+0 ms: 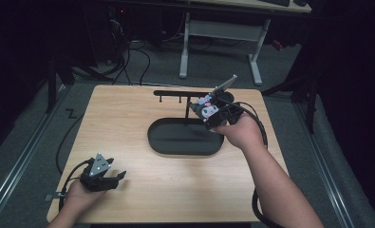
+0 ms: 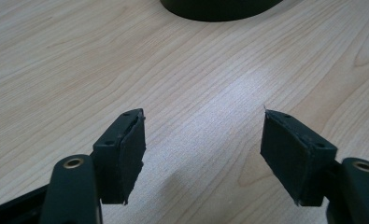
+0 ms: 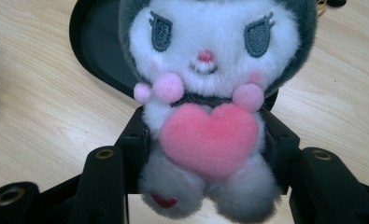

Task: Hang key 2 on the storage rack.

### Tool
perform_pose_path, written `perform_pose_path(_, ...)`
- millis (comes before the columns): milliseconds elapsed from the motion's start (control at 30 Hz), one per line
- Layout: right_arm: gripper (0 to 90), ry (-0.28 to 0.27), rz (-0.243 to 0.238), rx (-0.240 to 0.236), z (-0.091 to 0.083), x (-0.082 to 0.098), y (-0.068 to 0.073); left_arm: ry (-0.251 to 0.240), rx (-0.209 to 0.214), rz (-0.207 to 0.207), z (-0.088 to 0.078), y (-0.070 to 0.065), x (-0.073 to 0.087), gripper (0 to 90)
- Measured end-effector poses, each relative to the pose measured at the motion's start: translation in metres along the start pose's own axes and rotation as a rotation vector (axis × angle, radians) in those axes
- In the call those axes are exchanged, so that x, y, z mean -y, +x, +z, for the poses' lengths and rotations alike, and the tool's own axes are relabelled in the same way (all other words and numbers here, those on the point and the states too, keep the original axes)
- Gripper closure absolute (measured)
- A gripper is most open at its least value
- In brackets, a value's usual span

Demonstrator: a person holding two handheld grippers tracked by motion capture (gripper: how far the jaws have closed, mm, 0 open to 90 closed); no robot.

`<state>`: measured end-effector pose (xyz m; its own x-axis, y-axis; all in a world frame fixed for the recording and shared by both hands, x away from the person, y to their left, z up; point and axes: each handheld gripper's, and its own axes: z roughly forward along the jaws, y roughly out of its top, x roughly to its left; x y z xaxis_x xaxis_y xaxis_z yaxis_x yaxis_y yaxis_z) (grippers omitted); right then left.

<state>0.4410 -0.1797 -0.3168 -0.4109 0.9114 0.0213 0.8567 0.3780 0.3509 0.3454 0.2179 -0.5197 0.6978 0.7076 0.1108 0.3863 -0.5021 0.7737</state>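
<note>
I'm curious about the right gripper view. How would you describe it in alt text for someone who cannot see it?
A small white and grey plush toy hugging a pink heart is clamped at its body between the two black jaws of the right gripper. Behind it lie a light wooden table and part of a black oval tray.

Lab or test room, dim. Pale wood-grain surface [image 1: 128,142] stands alone on grey carpet [image 1: 19,156]. At 12 o'clock, a white-legged desk [image 1: 220,28] with loose black cables [image 1: 128,61] beneath. Metal floor rail [image 1: 21,156] at 9 o'clock. Dark stands [image 1: 311,95] at 3 o'clock.
</note>
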Motion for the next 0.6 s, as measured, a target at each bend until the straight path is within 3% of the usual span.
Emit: perform_pose_path(600, 48.5, -0.031, 0.007, 0.021, -0.004, -0.021, 0.002, 0.000, 0.000, 0.002, 0.000, 0.001, 0.000, 31.2)
